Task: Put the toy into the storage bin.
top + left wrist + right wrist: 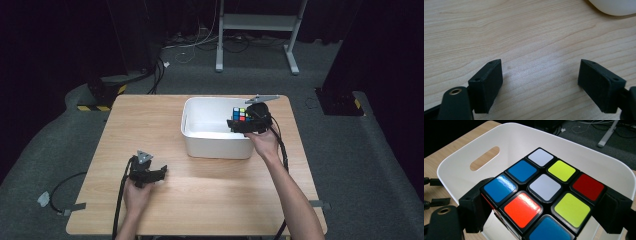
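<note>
1. Cube placement is the work in hand, and the tabletop (210, 185) is the biggest thing in it: a pale wood surface with a white bin and both hands on it, otherwise bare.
2. White bin (216, 145) sits right of centre toward the far edge. It is rounded, with a slot handle in its end wall, seen in the right gripper view (484, 158), and its floor looks empty.
3. Right gripper (243, 125) hangs over the bin's right part, its fingers (475, 207) pinching the cube from opposite sides.
4. Left gripper (161, 172) rests low over the near left of the tabletop, well apart from the bin. Its fingers (487, 85) are spread wide with only wood grain between them.
5. Puzzle cube (544, 195) is held above the bin's opening, top face showing blue, white, yellow, red and orange stickers. It appears to be in the air, not yet resting on the bin's floor.
6. Judged from this, the carry is largely done. What seems left is lowering the cube into the bin, spreading the fingers and lifting clear.
</note>
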Demonstrator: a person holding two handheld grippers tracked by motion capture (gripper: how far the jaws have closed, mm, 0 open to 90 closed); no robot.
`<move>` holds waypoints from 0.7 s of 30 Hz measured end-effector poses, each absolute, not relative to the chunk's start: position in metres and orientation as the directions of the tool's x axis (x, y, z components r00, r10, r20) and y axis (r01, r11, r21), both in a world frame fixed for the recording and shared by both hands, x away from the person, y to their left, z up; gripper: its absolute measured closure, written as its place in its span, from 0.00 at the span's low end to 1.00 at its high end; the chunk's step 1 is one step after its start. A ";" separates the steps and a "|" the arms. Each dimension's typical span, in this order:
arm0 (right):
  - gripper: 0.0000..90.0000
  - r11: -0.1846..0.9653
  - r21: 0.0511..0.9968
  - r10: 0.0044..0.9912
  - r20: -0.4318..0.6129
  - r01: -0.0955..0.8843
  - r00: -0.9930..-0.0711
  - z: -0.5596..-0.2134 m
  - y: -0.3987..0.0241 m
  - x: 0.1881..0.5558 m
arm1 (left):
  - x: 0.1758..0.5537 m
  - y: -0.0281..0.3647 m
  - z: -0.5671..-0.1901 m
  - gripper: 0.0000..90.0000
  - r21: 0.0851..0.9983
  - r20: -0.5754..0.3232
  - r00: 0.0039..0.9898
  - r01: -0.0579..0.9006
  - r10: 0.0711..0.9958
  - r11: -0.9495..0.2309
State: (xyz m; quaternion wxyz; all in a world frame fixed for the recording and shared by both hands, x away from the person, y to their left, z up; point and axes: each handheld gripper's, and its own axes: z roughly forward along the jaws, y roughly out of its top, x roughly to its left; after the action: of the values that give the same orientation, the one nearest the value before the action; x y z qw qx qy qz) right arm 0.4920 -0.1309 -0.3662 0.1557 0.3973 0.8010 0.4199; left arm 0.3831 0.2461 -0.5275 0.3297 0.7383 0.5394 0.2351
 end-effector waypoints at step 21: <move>0.15 0.316 0.799 0.779 0.090 0.512 -0.621 -0.369 -0.145 0.485 | 0.383 0.246 -0.528 0.22 0.740 -0.008 0.307 0.641 0.952 -0.201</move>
State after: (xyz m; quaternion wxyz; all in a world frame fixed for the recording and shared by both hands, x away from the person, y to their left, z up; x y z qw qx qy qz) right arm 0.4853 -0.1447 -0.3693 0.1584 0.4057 0.7955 0.4213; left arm 0.3831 0.2460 -0.5275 0.3296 0.7383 0.5395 0.2352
